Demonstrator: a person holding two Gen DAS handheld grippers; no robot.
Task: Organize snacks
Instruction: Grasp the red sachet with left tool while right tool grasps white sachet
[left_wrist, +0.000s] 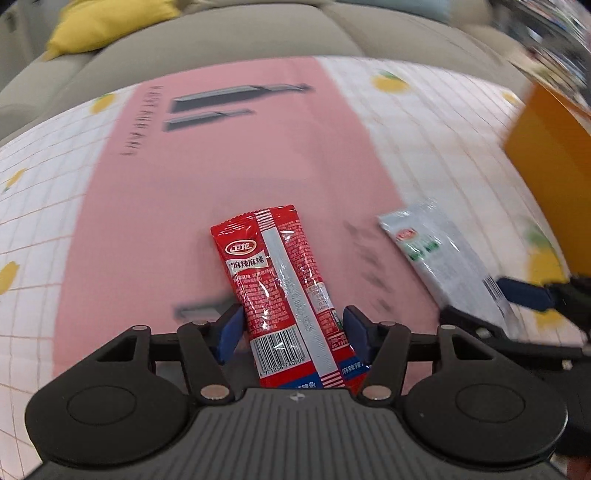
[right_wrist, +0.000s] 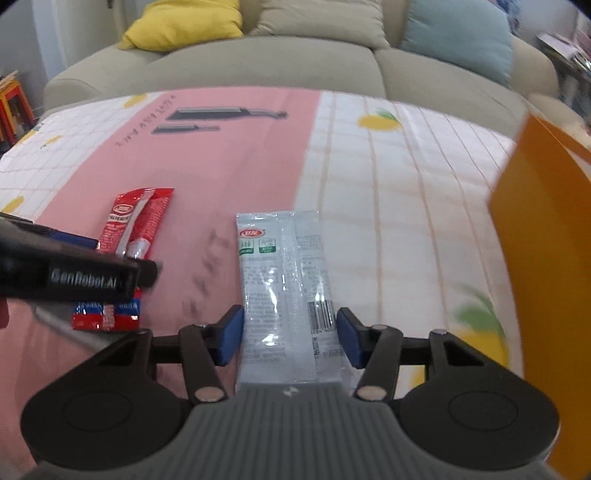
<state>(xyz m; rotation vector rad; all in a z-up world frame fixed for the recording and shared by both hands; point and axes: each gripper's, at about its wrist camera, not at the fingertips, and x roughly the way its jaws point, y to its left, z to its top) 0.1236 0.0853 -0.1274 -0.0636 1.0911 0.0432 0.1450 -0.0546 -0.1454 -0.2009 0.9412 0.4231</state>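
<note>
While both packets lie on the pink mat (right_wrist: 229, 155), the red snack packet (left_wrist: 284, 291) is straddled by the spread left tool (left_wrist: 293, 328), the white snack packet (right_wrist: 284, 291) pinched by the right tool (right_wrist: 290, 332).

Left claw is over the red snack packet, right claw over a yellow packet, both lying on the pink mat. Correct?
Not quite. The packet between the right claw's fingers is pale grey-white with green marks, not yellow; the right wrist view shows it. The rest holds: the left claw straddles the red snack packet, and both packets lie on the pink mat.
</note>
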